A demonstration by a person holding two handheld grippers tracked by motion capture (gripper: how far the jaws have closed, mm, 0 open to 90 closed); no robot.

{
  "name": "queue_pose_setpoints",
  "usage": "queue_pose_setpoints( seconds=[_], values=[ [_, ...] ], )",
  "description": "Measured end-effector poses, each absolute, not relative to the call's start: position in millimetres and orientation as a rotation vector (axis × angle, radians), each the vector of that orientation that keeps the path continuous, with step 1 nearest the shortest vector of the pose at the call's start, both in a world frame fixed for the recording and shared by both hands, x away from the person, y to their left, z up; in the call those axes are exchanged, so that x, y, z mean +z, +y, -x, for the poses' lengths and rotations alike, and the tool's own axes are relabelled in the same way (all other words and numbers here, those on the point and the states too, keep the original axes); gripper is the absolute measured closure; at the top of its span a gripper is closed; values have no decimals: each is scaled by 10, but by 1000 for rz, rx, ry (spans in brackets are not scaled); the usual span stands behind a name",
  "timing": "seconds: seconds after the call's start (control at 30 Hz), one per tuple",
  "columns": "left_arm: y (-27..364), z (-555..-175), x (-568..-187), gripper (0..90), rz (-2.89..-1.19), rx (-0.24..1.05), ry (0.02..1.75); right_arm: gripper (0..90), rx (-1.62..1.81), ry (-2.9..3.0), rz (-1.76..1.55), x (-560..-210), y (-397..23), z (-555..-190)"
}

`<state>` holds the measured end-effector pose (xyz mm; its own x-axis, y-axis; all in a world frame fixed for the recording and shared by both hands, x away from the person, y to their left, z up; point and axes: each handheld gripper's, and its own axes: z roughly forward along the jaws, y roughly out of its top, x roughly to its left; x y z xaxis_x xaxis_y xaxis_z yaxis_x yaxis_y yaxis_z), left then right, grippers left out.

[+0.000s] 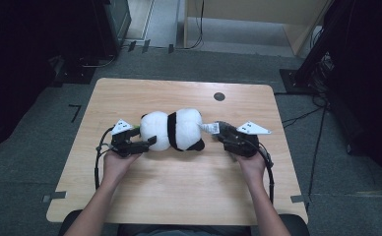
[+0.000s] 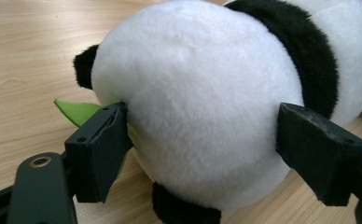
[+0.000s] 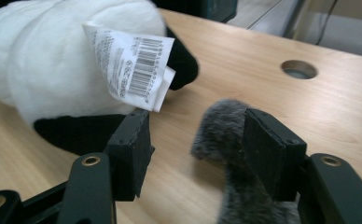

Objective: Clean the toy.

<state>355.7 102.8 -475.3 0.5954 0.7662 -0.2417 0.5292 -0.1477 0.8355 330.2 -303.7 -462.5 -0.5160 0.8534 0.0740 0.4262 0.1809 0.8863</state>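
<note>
Left gripper (image 1: pixel 147 142) is held at the plush panda's (image 1: pixel 172 129) left end, right gripper (image 1: pixel 218 132) at its right, jaws apart.

The light wooden surface (image 1: pixel 179 191) has rounded corners and a round cable hole (image 1: pixel 219 96) toward its far edge, at about one o'clock from its middle. Grey carpet floor (image 1: pixel 26 162) surrounds it, with strips of grey tape (image 1: pixel 54 196) at eight o'clock and a black corner mark (image 1: pixel 75 111) at ten o'clock. Black cables (image 1: pixel 302 117) trail over the floor at three o'clock. Pale wooden furniture (image 1: pixel 258 12) stands at twelve o'clock, and dark equipment (image 1: pixel 112 22) at eleven.
</note>
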Motion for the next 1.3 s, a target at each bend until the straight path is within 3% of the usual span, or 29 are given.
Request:
queue_pose_setpoints(
  seconds=[0.33, 0.43, 0.67, 0.83, 0.9, 1.0, 1.07, 1.3],
  values=[
    [1034, -3569, -4787, 148, -1813, 296, 1045, 440, 1180, 1973, -1262, -4800, -3206, -3369],
    [1030, -3576, -4799, 105, -1819, 305, 1062, 445, 1161, 1966, -1282, -4876, -3219, -3418],
    [1035, -3588, -4823, 92, -1802, 313, 1024, 500, 1069, 1998, -1346, -5103, -3208, -3535],
    [1032, -3602, -4834, 80, -1794, 297, 1047, 583, 1033, 2007, -1389, -5201, -3191, -3568],
    [1036, -3603, -4838, 76, -1797, 292, 1044, 675, 1031, 1987, -1409, -5200, -3199, -3560],
    [1034, -3609, -4848, 77, -1792, 284, 1041, 725, 1053, 1983, -1429, -5198, -3228, -3565],
    [1035, -3611, -4849, 94, -1797, 273, 1038, 733, 1064, 1990, -1441, -5169, -3242, -3574],
    [1017, -3576, -4833, 285, -1824, 288, 1010, 730, 1152, 2003, -1438, -4876, -3293, -3616]
  ],
)
